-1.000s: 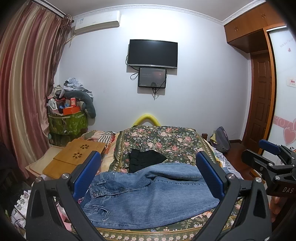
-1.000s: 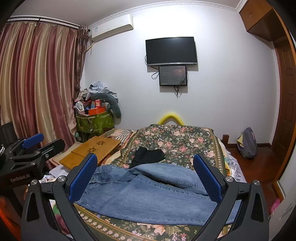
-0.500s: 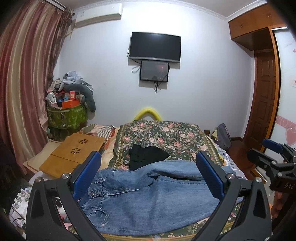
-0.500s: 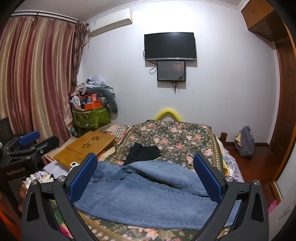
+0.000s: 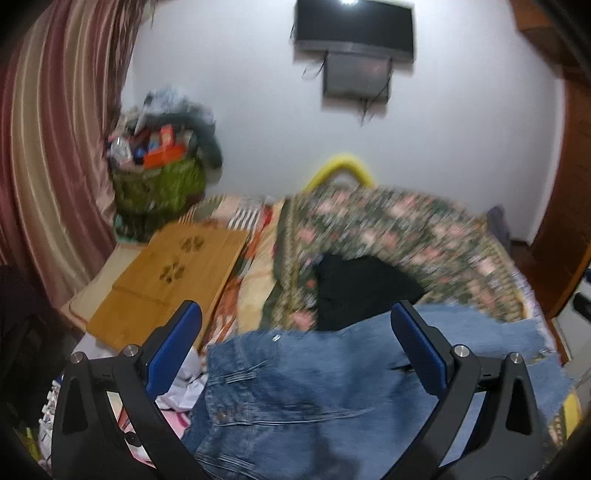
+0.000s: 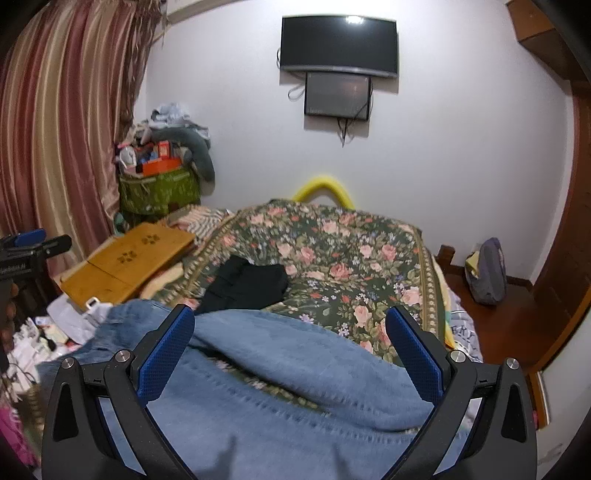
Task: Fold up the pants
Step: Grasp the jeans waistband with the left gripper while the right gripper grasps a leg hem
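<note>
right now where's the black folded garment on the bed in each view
Left wrist view: the black folded garment lies just right of centre, on the floral bedspread, beyond the blue denim jeans.
Right wrist view: it sits left of centre, above the jeans.
Shared landmark: the wall-mounted black television, high on the white wall.
</note>
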`<action>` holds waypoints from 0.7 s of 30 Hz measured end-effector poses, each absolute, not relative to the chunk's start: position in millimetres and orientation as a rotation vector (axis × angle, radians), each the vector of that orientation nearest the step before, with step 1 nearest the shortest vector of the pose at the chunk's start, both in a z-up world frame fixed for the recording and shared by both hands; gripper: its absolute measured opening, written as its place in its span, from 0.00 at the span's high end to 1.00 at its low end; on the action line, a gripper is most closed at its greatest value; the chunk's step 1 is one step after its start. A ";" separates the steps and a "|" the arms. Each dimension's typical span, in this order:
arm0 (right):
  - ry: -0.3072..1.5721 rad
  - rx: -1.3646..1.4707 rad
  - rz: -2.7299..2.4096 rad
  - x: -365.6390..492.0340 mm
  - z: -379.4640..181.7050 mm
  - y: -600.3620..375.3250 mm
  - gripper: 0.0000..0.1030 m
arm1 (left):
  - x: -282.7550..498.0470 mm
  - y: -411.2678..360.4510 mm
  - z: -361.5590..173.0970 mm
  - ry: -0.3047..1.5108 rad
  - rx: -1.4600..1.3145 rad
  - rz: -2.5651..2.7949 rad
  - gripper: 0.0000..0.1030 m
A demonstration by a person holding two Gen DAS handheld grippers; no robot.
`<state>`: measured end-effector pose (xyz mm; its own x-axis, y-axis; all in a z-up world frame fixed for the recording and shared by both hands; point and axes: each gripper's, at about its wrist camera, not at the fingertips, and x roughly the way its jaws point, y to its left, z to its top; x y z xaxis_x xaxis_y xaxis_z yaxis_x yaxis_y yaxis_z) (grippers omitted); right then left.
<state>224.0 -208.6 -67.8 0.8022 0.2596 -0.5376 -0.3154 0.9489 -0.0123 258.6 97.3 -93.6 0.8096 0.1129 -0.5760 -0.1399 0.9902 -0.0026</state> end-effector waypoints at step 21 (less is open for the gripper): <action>1.013 -0.219 0.520 402.6 -209.3 -186.7 0.18 | 423.8 214.9 -316.1 1.244 -0.095 0.256 0.27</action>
